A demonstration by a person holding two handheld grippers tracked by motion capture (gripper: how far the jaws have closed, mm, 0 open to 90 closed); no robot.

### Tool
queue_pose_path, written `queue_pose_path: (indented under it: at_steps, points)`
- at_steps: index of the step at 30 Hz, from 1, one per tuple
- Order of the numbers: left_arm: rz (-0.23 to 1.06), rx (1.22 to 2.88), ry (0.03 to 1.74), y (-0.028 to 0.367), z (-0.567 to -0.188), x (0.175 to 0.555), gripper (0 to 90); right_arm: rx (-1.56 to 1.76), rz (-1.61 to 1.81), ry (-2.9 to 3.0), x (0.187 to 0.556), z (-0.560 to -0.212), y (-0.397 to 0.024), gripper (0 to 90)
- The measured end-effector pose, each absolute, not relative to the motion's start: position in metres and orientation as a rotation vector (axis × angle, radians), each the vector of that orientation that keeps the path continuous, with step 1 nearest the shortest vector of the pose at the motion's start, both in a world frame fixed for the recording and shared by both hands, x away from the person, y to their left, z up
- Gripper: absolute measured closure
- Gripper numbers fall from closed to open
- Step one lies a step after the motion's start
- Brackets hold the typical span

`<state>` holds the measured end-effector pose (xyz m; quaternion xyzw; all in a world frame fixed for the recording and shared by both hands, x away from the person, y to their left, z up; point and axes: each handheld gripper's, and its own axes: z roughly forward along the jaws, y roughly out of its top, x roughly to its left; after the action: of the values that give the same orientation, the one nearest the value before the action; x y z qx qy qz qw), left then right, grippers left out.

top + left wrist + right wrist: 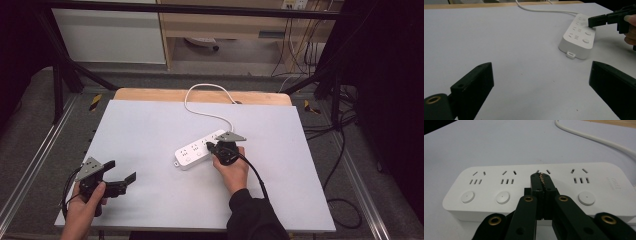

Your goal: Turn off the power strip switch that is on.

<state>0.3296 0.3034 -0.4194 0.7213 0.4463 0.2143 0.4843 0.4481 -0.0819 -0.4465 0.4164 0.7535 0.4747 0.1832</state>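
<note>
Here the power strip (202, 149) lies near the middle of the grey mat (150, 130), a little toward your right side, set at a slant. It is a long white plastic block with rounded corners and a smooth, slightly glossy top. Along it there are four groups of socket slots, and next to each group a round flat button (468, 197). A small tab stands out at the near short end, and the thick white cable (200, 102) leaves the far end and curls back toward the wooden table edge (150, 94).

Your right gripper (540, 178) has its jaws closed together with nothing between them, and the joined tips rest on the strip at the third group of slots. The third button is hidden behind the jaws, so I judge that you are pressing, or are about to press, that switch with the closed tips. The next move needs a short, straight push down on the button, with the tips kept centred on it, because the smooth plastic lets them slide off and the light strip can shift on the mat.

Your left gripper (122, 179) waits near the mat's left front corner, well apart from the strip, with its jaws wide apart and empty. The jaws of both grippers are matte black.
</note>
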Motion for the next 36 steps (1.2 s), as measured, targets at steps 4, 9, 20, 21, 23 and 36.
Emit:
queue_pose_path:
  at_steps: [4,9,20,21,23,36]
  points:
    - [0.524,1.756,1.090,0.304,-0.420,0.330,5.4,1.169,1.348,2.116,0.448,-0.444,-0.083,90.0]
    - [0.522,1.756,1.088,0.304,-0.420,0.330,5.4,1.177,1.358,2.104,0.449,-0.441,-0.087,90.0]
    - [0.525,1.756,1.091,0.304,-0.420,0.330,5.4,1.175,1.364,2.088,0.449,-0.433,-0.096,81.1]
    - [0.525,1.756,1.092,0.304,-0.420,0.330,5.4,1.179,1.366,2.088,0.449,-0.433,-0.096,80.2]
    - [0.524,1.754,1.092,0.304,-0.420,0.330,5.4,1.179,1.368,2.087,0.448,-0.431,-0.097,78.8]
    - [0.524,1.753,1.092,0.305,-0.420,0.330,5.4,1.174,1.389,2.054,0.447,-0.426,-0.101,54.7]
